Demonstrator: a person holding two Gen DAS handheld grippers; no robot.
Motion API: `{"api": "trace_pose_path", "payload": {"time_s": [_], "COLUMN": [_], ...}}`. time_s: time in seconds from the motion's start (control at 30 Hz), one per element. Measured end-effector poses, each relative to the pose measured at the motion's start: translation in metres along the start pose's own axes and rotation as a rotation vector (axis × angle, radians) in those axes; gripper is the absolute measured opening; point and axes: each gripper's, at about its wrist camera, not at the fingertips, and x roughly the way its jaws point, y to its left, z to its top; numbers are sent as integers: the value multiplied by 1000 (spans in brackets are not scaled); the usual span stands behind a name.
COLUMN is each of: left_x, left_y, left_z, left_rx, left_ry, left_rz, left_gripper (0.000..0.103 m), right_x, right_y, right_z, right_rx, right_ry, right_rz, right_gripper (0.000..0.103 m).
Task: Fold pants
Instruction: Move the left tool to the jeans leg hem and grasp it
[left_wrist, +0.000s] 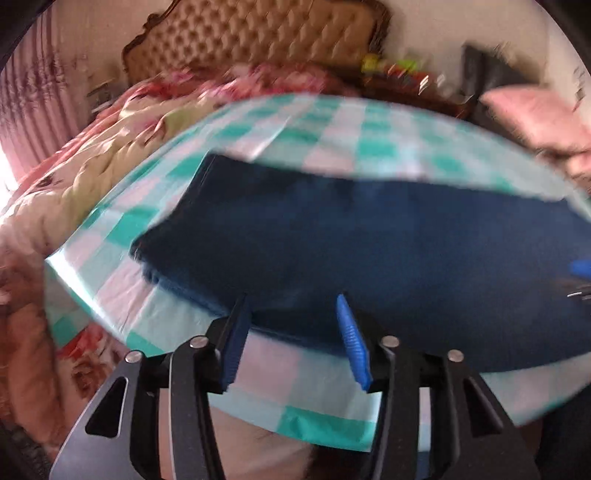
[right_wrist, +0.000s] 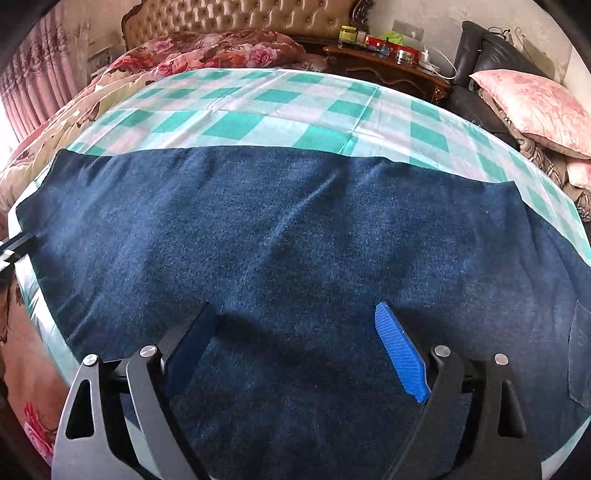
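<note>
Jaws on the right gripper (right_wrist: 297, 325) are standing wide apart over the dark blue pants (right_wrist: 295, 229), with nothing between the blue pads (right_wrist: 400, 354) but open cloth below them; whether the tips are touching the fabric or hovering just above it is hard to judge. The left gripper (left_wrist: 291, 314) is sitting partly open at the near edge of the pants (left_wrist: 369, 240), its fingers straddling that edge without pinching anything that I can make out.

The pants are lying flat and long across the green-and-white checked sheet (right_wrist: 258, 122) spread on the bed. In the right wrist view they are reading as one smooth band with a few shallow creases, and the stacked layers at the left end in the left wrist view are suggesting the legs are already laid one on the other. So I am judging the lengthwise fold as done, while the crosswise folds that would shorten the band are looking not yet made.

Much is staying unclear. The left wrist view is smearing with motion, so the hem end and the pads' contact are blurring. The pants' right end, where a pocket (right_wrist: 580, 354) is showing, is running off the frame. A blue-and-black sliver at the left view's right edge is probably the other gripper, but I cannot tell. The tufted headboard (right_wrist: 258, 14), floral quilt (right_wrist: 221, 48) and pink pillow (right_wrist: 532, 107) are lying well apart from the work.
</note>
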Motion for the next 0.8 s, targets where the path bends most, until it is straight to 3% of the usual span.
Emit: {"api": "trace_pose_path", "payload": {"time_s": [0.1,0.17,0.3,0.33,0.37,0.5,0.63,0.7,0.73,0.8], "left_x": [-14,-36,-60,-67,-75,-88,-81,-69,-63,-52], "left_y": [6,4,-35,-49,-63,-117,-141,-154,-159,-158], "left_z": [2,5,10,10,8,4,-2,-3,-5,-8], "left_rx": [-62,-121,-130,-119,-106,8,36,81,109,110], "left_ry": [-57,-121,-123,-143,-187,-225,-198,-140,-121,-92], "left_rz": [22,32,17,1,-39,-134,-173,-164,-164,-180], "left_gripper": [55,84,93,100,101,101,101,88,72,61], "right_x": [-10,-22,-40,-42,-43,-49,-47,-47,-48,-52], "right_y": [-1,-5,-23,-27,-31,-49,-59,-61,-63,-66], "right_z": [-3,-7,-14,-15,-16,-22,-32,-37,-40,-45], "right_rx": [-4,3,55,64,72,133,121,101,100,105], "right_ry": [-7,-26,-43,-27,-12,-12,-7,-12,-13,-30], "right_rz": [-6,-17,-80,-105,-129,-180,-127,-128,-115,-83], "right_gripper": [85,88,88,88,88,88,88,88,88,88]}}
